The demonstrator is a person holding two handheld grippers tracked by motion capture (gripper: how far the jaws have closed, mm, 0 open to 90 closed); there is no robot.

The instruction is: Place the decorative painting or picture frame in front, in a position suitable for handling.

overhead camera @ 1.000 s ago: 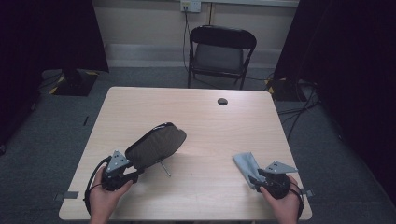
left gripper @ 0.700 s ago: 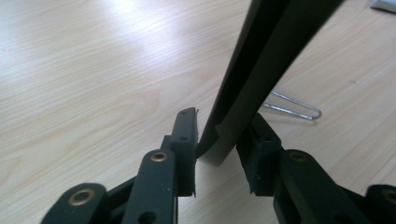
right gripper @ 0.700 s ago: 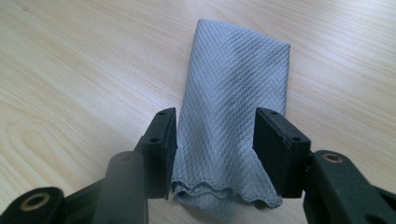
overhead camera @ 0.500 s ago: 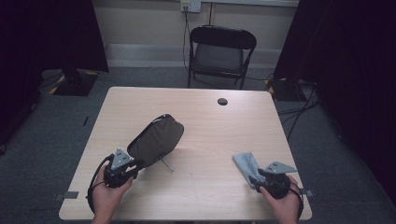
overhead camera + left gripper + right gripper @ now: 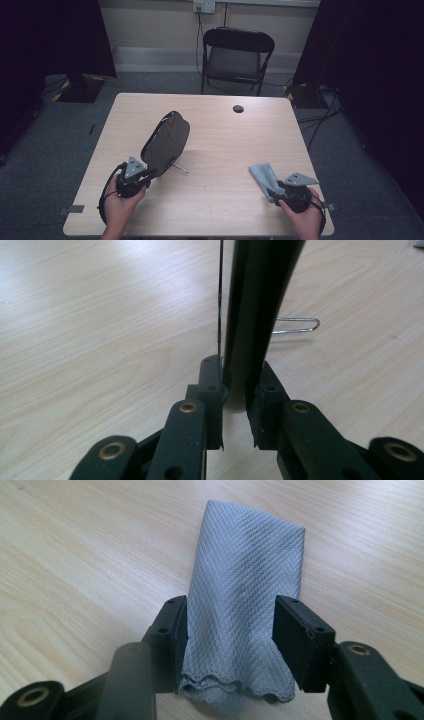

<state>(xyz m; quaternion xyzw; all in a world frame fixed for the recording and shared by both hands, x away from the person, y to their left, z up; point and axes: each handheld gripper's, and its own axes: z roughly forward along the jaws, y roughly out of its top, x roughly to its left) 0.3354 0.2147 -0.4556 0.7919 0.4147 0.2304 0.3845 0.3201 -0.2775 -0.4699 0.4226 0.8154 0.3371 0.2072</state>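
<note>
A dark oval panel [image 5: 167, 137] with a thin wire stand [image 5: 179, 168] rises tilted above the left half of the wooden table [image 5: 225, 125]. My left gripper [image 5: 150, 175] is shut on its lower rim. In the left gripper view the pads [image 5: 212, 385] press the black rim [image 5: 255, 300], the jaws have just been closing on it, and the wire loop [image 5: 297, 325] rests on the wood. A folded grey cloth [image 5: 262, 176] lies near the front right. My right gripper [image 5: 230, 630] straddles the cloth [image 5: 245, 565], and its jaws have just been opening.
A black folding chair [image 5: 235, 55] stands behind the table's far edge. A small dark round cap [image 5: 238, 108] sits near the table's far side. Black curtains hang on both sides, and cables [image 5: 320, 117] lie on the floor at the right.
The dark panel has swung from a low slant to a steeper, more upright tilt in my left gripper. The right hand and the cloth have stayed put.
</note>
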